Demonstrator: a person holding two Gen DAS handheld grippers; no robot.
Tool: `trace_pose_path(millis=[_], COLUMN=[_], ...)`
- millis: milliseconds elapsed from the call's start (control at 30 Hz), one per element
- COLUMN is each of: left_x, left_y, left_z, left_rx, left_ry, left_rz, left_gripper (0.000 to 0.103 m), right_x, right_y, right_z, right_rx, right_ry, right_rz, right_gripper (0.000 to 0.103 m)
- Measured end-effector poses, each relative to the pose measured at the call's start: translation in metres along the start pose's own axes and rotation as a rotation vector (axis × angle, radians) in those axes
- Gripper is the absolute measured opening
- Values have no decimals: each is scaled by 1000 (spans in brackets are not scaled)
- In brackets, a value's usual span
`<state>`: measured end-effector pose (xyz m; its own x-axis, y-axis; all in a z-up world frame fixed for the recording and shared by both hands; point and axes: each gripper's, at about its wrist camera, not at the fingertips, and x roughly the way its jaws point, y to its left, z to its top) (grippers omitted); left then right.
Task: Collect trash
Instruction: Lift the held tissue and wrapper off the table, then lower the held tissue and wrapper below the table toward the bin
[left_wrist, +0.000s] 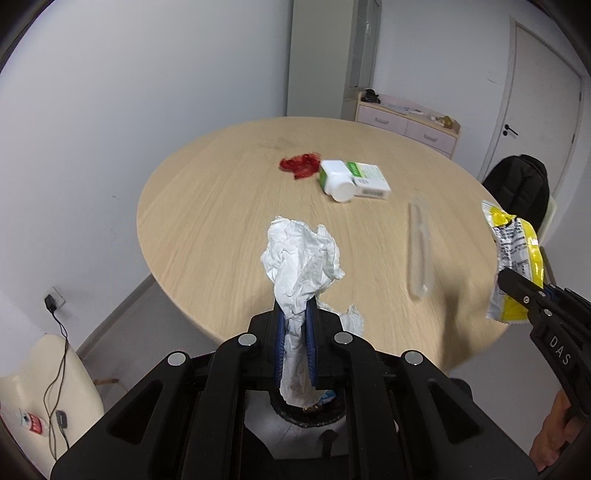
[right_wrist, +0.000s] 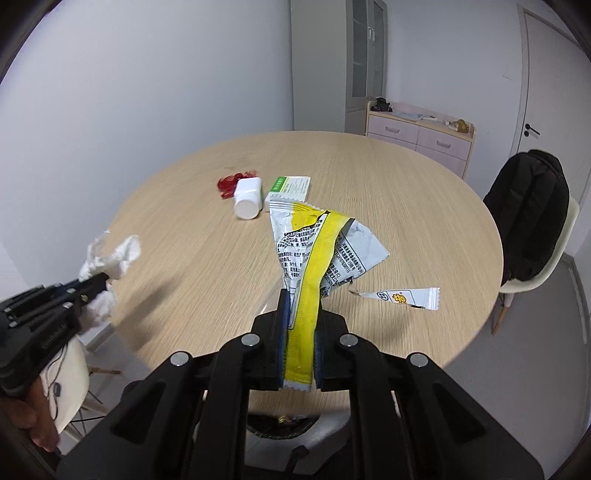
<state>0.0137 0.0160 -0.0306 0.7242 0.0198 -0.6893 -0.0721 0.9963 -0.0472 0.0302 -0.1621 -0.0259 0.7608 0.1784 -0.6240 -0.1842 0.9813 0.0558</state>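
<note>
Left wrist: round wooden table (left_wrist: 221, 206), white walls (left_wrist: 147, 74).

Black left gripper (left_wrist: 295, 314), blue-lined jaws, silver screws

Black backpack (right_wrist: 528, 218) on chair (right_wrist: 532, 280); pink drawer unit (right_wrist: 421, 140) by wall.

Both wrist fisheyes angled down along own jaws from near desk (left_wrist: 221, 206) edge, sharing desk top and back wall.
</note>
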Motion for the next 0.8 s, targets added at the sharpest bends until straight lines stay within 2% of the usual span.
trace_pose_path(millis=[300, 800], left_x=[-33, -46], left_y=[-2, 12], left_z=[-44, -102], left_rx=[-6, -13], left_ry=[-32, -7], left_rz=[-27, -33], left_gripper=[9, 9], right_x=[-33, -55], right_y=[14, 17], right_z=[-35, -90], right_rx=[-13, -13], right_ry=[-18, 5], right_rz=[33, 39], right_gripper=[10, 10])
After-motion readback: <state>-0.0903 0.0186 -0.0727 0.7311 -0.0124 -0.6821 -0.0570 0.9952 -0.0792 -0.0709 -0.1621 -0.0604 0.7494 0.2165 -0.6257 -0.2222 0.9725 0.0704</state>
